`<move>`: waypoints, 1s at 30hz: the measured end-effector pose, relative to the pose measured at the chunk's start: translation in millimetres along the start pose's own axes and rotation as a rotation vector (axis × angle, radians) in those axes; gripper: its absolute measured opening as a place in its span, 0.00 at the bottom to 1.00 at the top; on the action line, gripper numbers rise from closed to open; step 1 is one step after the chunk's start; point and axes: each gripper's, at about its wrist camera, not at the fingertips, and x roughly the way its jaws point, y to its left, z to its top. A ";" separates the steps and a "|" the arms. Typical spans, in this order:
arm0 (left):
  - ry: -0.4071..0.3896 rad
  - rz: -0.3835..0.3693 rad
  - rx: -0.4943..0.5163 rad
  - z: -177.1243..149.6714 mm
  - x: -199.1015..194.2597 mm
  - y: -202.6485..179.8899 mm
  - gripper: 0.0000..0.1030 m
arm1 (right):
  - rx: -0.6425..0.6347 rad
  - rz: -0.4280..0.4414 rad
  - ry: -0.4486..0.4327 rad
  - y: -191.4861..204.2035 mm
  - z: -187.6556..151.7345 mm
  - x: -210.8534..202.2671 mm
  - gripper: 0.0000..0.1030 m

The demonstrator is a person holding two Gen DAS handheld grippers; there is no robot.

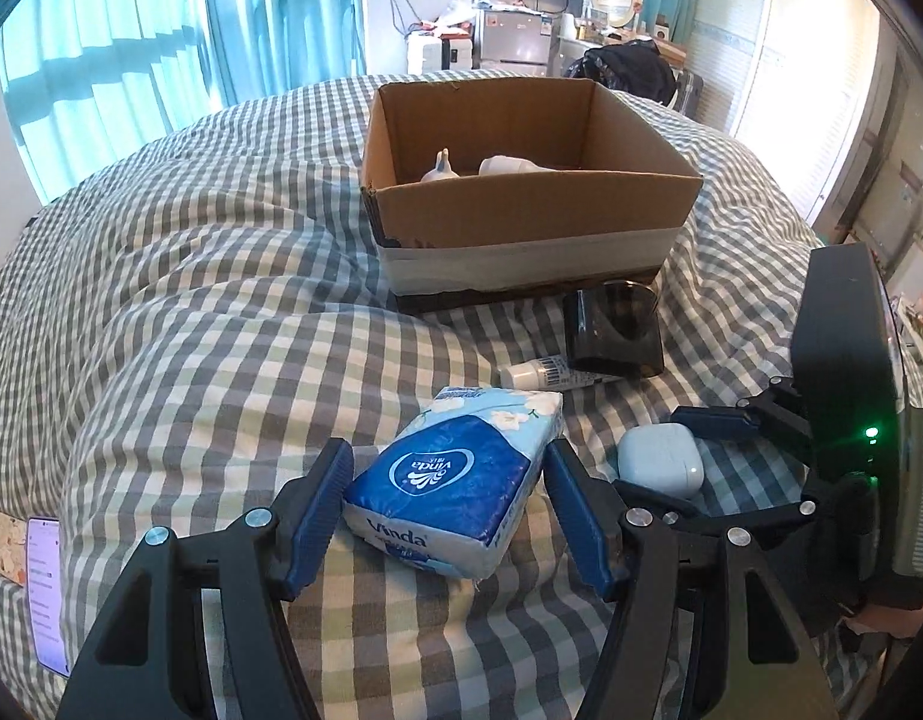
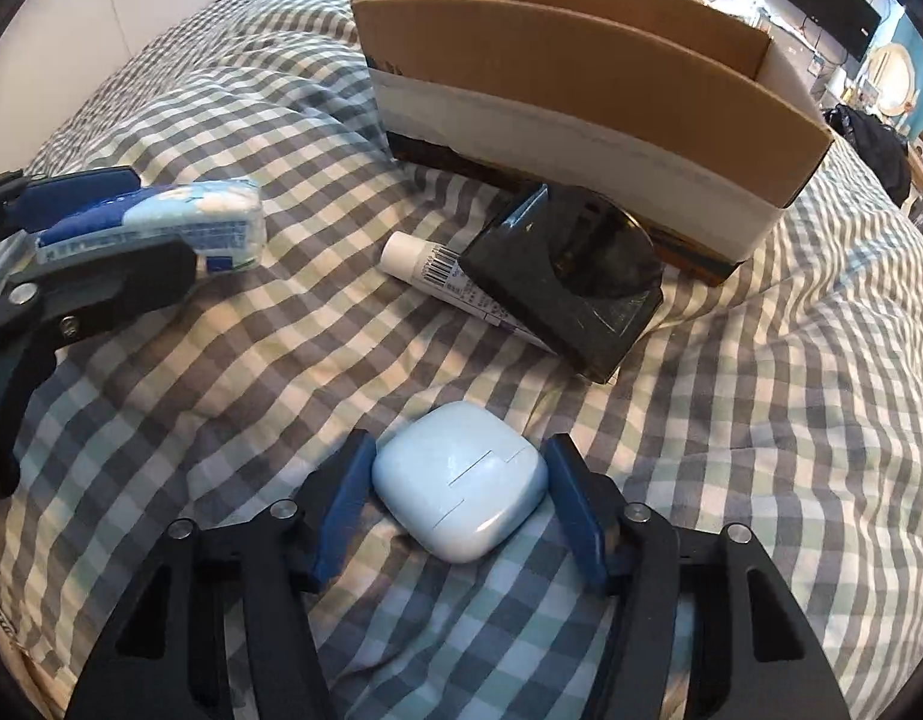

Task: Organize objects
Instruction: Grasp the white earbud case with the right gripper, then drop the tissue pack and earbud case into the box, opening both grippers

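My left gripper (image 1: 449, 450) is shut on a blue Vinda tissue pack (image 1: 455, 480), with a pad pressed on each side. In the right wrist view the tissue pack (image 2: 161, 222) hangs in it just above the checked bedcover (image 2: 221, 360). My right gripper (image 2: 461, 444) points down at a pale blue earbud case (image 2: 461, 480) lying on the cover. Both of its blue pads touch the case's sides. The left wrist view shows the earbud case (image 1: 659, 459) to the right of the tissue pack. An open cardboard box (image 1: 539, 216) stands beyond both.
Two white items (image 1: 503, 167) lie inside the box. A dark see-through holder (image 2: 569, 276) lies against the box's front wall, resting on a white tube (image 2: 431, 273). A phone (image 1: 44, 588) lies at the bed's left edge. Curtains and furniture stand behind the bed.
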 end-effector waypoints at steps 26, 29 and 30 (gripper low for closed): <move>-0.138 0.030 0.028 15.0 -68.3 -39.8 0.65 | 0.018 -0.069 -0.251 -11.3 -2.2 -142.9 0.57; -0.175 0.026 0.040 25.5 -79.3 -44.8 0.65 | 0.010 -0.095 -0.290 -15.3 1.6 -163.0 0.57; -0.183 0.022 0.044 30.2 -82.5 -45.8 0.65 | 0.010 -0.099 -0.302 -16.9 3.8 -168.7 0.57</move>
